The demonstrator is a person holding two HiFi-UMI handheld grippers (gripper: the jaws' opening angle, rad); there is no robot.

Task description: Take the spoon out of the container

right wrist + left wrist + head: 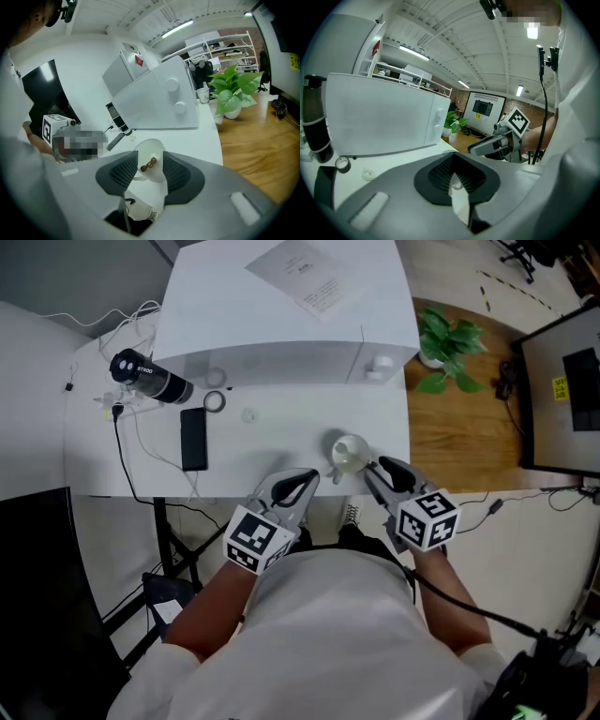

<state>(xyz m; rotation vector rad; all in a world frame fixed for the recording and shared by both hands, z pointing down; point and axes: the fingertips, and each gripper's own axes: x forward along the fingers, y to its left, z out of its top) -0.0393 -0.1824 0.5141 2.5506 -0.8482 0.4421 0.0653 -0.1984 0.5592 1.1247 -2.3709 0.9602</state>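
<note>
A white cup stands near the table's front edge. In the right gripper view the cup sits just beyond the jaws, and a brown beaded spoon handle sticks up from it. My right gripper is open, with a pad on either side of the handle and neither pad pressing on it. From above, the right gripper reaches the cup from the right. My left gripper hangs at the table edge left of the cup, jaws together and empty; its own view shows the left gripper above bare tabletop.
A large white box-shaped appliance fills the back of the white table. A black bottle, a dark phone, a tape ring and cables lie at the left. A potted plant stands on the wooden floor to the right.
</note>
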